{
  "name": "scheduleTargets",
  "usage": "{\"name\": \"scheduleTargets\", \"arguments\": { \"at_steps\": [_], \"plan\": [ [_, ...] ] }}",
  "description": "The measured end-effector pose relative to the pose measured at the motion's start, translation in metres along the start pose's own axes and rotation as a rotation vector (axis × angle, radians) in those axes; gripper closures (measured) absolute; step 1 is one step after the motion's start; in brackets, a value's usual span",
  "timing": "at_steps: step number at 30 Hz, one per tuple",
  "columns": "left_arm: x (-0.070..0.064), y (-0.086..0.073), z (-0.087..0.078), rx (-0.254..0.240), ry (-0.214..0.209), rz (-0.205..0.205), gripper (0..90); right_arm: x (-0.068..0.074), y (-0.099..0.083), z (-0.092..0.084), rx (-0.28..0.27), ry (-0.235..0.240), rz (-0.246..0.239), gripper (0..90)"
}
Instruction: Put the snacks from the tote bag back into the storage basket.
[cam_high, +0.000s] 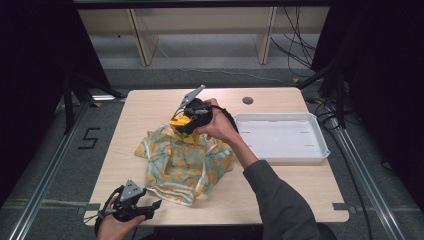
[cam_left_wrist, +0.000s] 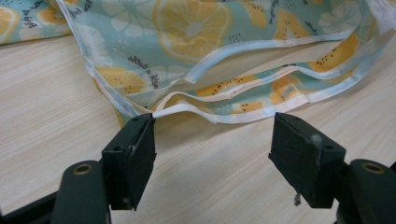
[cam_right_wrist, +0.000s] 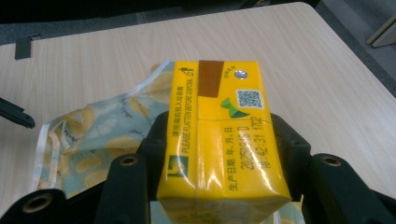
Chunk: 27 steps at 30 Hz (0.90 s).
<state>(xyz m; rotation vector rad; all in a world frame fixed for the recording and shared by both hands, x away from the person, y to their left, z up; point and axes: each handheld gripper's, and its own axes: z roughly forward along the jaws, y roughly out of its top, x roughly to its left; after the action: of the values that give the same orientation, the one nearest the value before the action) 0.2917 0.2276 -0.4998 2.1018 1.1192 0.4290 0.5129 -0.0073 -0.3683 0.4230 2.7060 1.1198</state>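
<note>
Clamped between the right gripper's jaws, a yellow carton shows its printed top; the left gripper's jaws gape empty just before the cloth's hem on the desk.

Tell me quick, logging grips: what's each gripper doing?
Left gripper: open, empty, beside the lemon-print fabric bag.
Right gripper: shut on the yellow rectangular drink carton.
</note>
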Motion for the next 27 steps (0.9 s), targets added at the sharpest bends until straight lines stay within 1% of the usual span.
{"name": "scheduleTargets", "arguments": {
  "at_steps": [1, 2, 3, 4, 5, 6, 7, 8, 9, 11, 12, 13, 17, 18, 19, 20, 21, 22, 23, 24, 25, 27],
  "plan": [
    [0.000, 0.000, 0.000, 0.002, -0.004, 0.001, 30.3, -0.001, 0.000, -0.002, -0.005, -0.006, -0.003, 51.7],
    [0.001, 0.000, -0.001, 0.007, -0.005, 0.010, 30.1, -0.001, 0.001, -0.005, 0.001, -0.001, -0.001, 51.7],
    [0.000, 0.000, 0.001, -0.020, 0.002, -0.006, 29.8, -0.001, 0.001, -0.008, 0.000, -0.003, 0.003, 51.7],
    [0.000, 0.000, 0.001, -0.021, 0.003, -0.014, 29.5, -0.001, 0.001, -0.011, -0.010, -0.012, 0.009, 51.7],
    [0.000, 0.001, 0.001, -0.014, 0.004, -0.018, 29.2, -0.002, 0.002, -0.013, -0.011, -0.012, 0.000, 51.7],
    [-0.001, 0.000, 0.001, -0.019, 0.007, -0.024, 28.9, -0.002, 0.001, -0.017, -0.011, -0.015, 0.006, 51.7],
    [-0.001, 0.000, 0.001, -0.019, 0.004, -0.026, 28.7, -0.003, 0.001, -0.020, -0.016, -0.015, 0.003, 51.7],
    [-0.001, 0.000, 0.001, -0.022, -0.001, -0.029, 28.5, -0.004, 0.000, -0.023, -0.019, -0.018, 0.011, 51.7],
    [0.000, 0.001, 0.000, -0.019, 0.003, -0.012, 28.2, -0.005, -0.001, -0.025, -0.026, -0.022, 0.015, 51.7],
    [0.000, 0.000, 0.000, -0.014, -0.003, -0.006, 27.4, -0.007, -0.003, -0.031, -0.014, -0.030, 0.021, 51.7],
    [0.000, 0.000, 0.001, -0.013, -0.006, -0.022, 27.4, -0.007, -0.004, -0.033, -0.018, -0.036, 0.023, 51.7],
    [0.000, 0.001, 0.000, -0.011, -0.004, -0.003, 27.5, -0.009, -0.005, -0.035, -0.013, -0.038, 0.025, 51.7],
    [0.000, 0.001, 0.001, -0.024, 0.000, -0.013, 27.5, -0.013, -0.011, -0.045, -0.027, -0.052, 0.035, 51.7],
    [0.001, 0.001, -0.001, -0.005, 0.002, -0.005, 27.4, -0.014, -0.012, -0.049, -0.020, -0.049, 0.032, 51.7],
    [0.000, 0.001, 0.000, -0.019, -0.006, -0.030, 27.5, -0.013, -0.014, -0.050, -0.025, -0.057, 0.049, 51.7],
    [0.000, 0.001, 0.001, -0.024, 0.000, -0.033, 27.5, -0.015, -0.016, -0.053, -0.019, -0.063, 0.042, 51.7],
    [0.000, 0.001, 0.001, -0.024, 0.002, -0.033, 27.4, -0.016, -0.017, -0.055, -0.018, -0.063, 0.038, 51.7],
    [-0.001, 0.001, 0.001, -0.022, 0.000, -0.029, 27.5, -0.017, -0.020, -0.057, -0.029, -0.068, 0.048, 51.7],
    [-0.001, 0.001, 0.001, -0.023, -0.001, -0.029, 27.6, -0.019, -0.022, -0.059, -0.025, -0.070, 0.055, 51.7],
    [0.000, 0.001, 0.000, -0.014, -0.009, -0.017, 27.6, -0.020, -0.024, -0.062, -0.030, -0.075, 0.058, 51.7],
    [0.000, 0.001, 0.000, -0.017, -0.007, -0.010, 27.5, -0.022, -0.025, -0.064, -0.024, -0.076, 0.058, 51.7],
    [0.000, 0.001, 0.000, -0.020, -0.006, -0.015, 27.6, -0.025, -0.031, -0.070, -0.025, -0.081, 0.077, 51.7]
  ]
}}
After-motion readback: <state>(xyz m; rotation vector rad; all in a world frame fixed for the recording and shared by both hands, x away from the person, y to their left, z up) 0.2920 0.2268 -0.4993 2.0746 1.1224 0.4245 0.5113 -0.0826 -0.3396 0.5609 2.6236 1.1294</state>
